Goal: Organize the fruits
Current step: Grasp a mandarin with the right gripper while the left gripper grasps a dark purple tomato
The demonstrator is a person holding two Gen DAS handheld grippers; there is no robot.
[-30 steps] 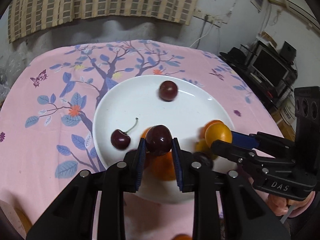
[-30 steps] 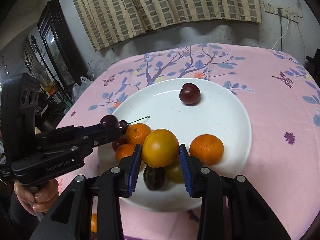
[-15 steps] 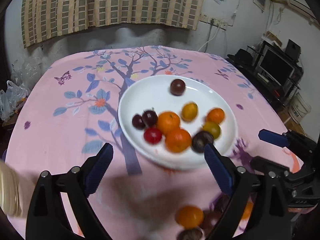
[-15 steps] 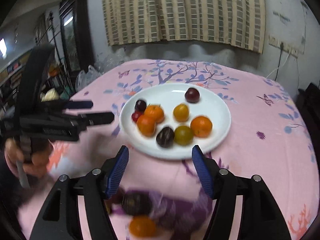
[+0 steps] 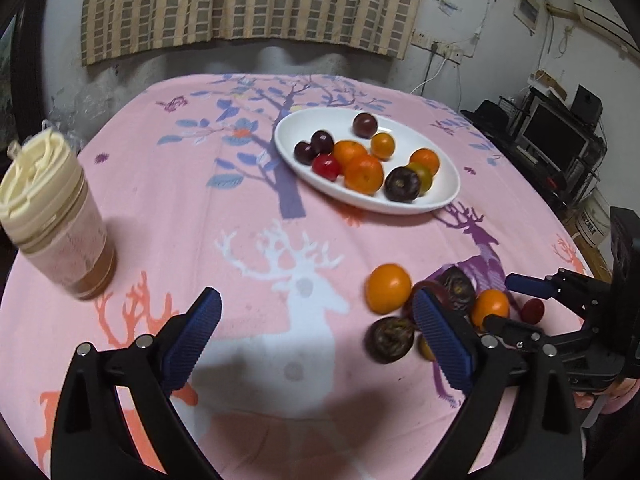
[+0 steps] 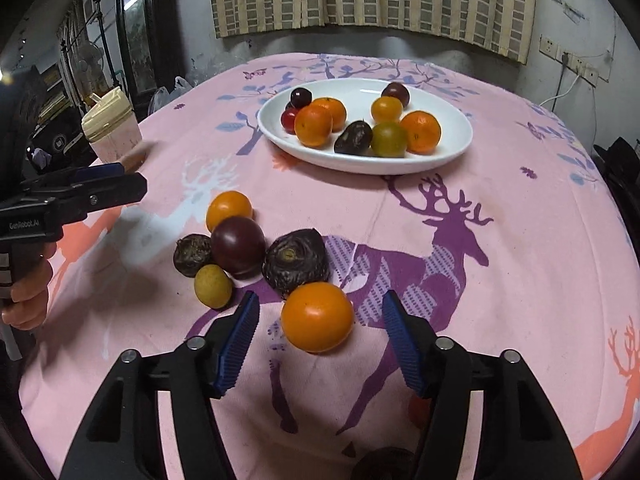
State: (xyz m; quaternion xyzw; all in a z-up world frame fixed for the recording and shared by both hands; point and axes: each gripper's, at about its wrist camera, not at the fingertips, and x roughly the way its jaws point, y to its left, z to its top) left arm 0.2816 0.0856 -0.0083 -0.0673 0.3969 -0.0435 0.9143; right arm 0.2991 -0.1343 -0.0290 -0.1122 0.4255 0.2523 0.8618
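The white oval plate sits far across the pink tablecloth, its long axis running left to right, loaded with fruit. Nearer, loose fruit clusters on the cloth. An orange fruit lies just ahead of the right gripper, jaws spread. The left gripper is also wide apart, empty.

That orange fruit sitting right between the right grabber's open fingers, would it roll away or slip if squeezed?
The orange fruit looks round and smooth, so a nudge would probably roll it across the tablecloth. Its glossy skin may slip, though the ribbed blue pads of the right gripper should help. It appears firm, likely not fragile.
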